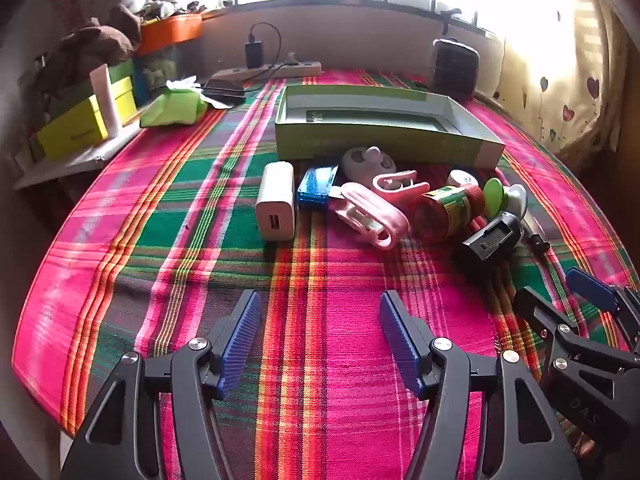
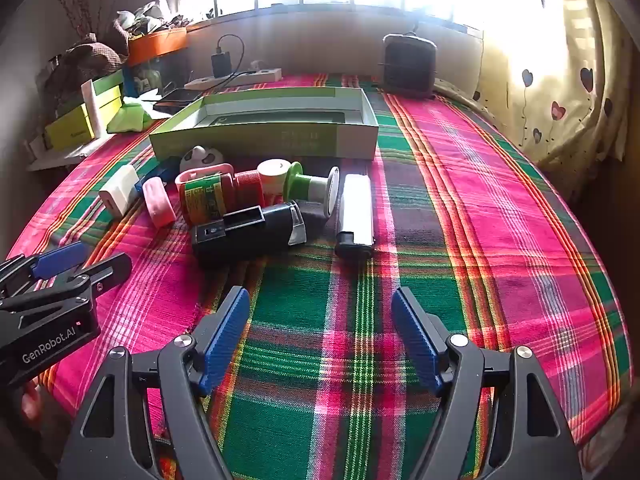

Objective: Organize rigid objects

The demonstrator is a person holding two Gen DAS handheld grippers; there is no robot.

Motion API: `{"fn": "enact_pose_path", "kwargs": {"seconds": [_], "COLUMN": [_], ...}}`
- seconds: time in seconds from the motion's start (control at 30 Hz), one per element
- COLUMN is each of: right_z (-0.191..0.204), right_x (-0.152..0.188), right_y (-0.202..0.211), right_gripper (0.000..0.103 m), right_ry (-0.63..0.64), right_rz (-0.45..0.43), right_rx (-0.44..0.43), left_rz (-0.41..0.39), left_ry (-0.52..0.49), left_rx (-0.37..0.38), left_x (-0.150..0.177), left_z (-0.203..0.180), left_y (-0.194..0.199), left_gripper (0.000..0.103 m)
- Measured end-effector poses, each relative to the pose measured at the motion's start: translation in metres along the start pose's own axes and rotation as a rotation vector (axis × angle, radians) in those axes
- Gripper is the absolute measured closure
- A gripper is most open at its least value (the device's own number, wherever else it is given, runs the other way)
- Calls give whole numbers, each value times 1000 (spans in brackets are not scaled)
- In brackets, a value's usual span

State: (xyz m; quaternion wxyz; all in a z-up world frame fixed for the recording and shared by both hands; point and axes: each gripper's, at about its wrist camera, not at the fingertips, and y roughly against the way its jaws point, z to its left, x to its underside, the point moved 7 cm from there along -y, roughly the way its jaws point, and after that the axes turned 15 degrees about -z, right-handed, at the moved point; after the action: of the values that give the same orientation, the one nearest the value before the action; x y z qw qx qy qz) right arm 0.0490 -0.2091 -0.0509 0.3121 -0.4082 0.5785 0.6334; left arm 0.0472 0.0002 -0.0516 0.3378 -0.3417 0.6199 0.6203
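Both my claws, left claw (image 1: 320, 336) & right claw (image 2: 320, 336), hang released w/ nothing between, because the small things are heaped beside the empty green box (image 1: 384, 148), probably their destination.

Plaid cloth (image 1: 120, 240), power strip (image 1: 272, 70), heart-print curtain (image 1: 560, 92), orange tray (image 1: 172, 30)

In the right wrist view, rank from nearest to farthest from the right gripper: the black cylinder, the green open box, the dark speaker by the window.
1. black cylinder: lying on its side just ahead of the right gripper, slightly left.
2. green open box: behind the pile of small items, centre-left.
3. dark speaker: at the far edge under the window, right of centre.
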Motion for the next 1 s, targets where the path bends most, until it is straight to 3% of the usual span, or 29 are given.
{"fn": "enact_pose_path", "kwargs": {"seconds": [0.3,0.5,1.0], "right_z": [0,0,0], "right_x": [0,1,1], "right_y": [0,0,2], "right_gripper": [29,29,29], "right_ry": [1,1,0], "right_rz": [-1,-2,-6], "right_rx": [1,0,0], "left_rz": [0,7,-12], "left_ry": [71,9,19], "left_rx": [10,-7,-14], "left_x": [-5,-1,0], "left_z": [5,2,2], "left_y": [-1,1,3], "left_gripper": [42,42,42]}}
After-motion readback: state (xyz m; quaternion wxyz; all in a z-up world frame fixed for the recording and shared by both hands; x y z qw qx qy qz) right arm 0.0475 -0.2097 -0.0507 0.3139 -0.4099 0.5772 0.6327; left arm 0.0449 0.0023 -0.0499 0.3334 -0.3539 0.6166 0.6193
